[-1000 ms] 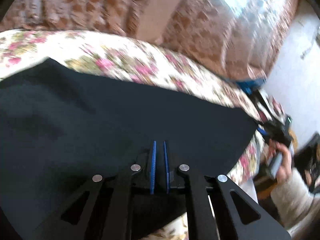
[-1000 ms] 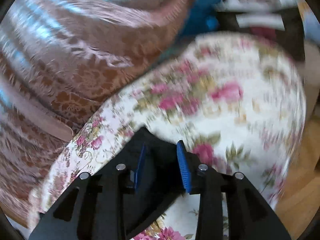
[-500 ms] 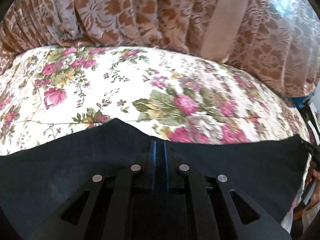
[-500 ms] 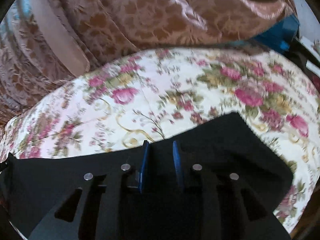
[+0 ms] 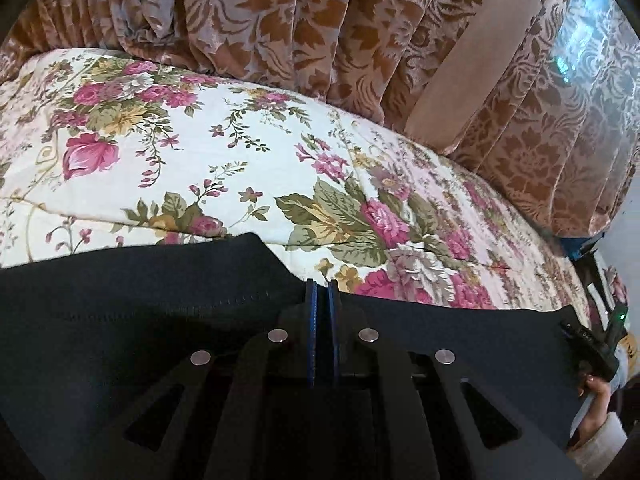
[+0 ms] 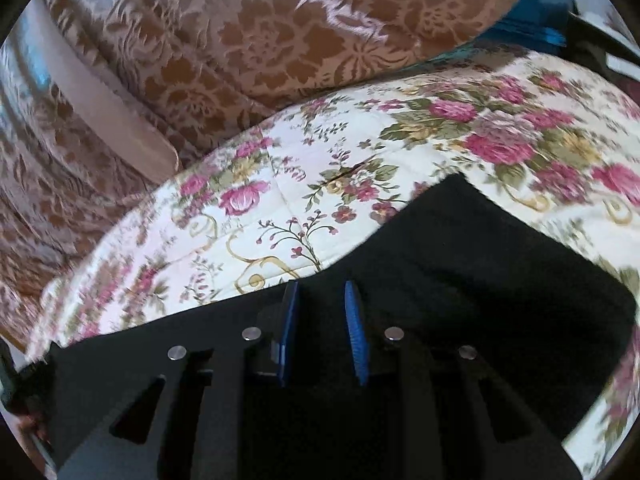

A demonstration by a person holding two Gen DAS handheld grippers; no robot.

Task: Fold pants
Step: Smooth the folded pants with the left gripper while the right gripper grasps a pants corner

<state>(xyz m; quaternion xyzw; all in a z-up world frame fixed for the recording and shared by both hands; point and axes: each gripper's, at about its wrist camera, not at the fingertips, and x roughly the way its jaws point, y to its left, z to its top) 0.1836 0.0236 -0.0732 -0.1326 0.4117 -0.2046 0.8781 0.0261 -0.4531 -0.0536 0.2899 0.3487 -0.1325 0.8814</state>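
Black pants (image 5: 120, 320) lie stretched across a floral bedspread (image 5: 180, 160). My left gripper (image 5: 322, 286) is shut on the pants' upper edge, its blue pads nearly together over the cloth. In the right wrist view the pants (image 6: 480, 280) spread under and to the right of my right gripper (image 6: 320, 292). Its blue pads stand a little apart at the pants' upper edge, and I cannot tell whether cloth is pinched between them. The other gripper and the hand holding it (image 5: 596, 364) show at the pants' far right end in the left wrist view.
Brown patterned curtains (image 5: 320, 20) hang along the far side of the bed. A pale curtain band (image 5: 472, 52) crosses them. A blue object (image 6: 536, 12) sits past the bed's corner. The bedspread (image 6: 400, 152) beyond the pants' edge is bare.
Both grippers have swung round with the pants' edge toward the curtains. The pants now cover less of each view and more bedspread shows. The right pads have opened slightly.
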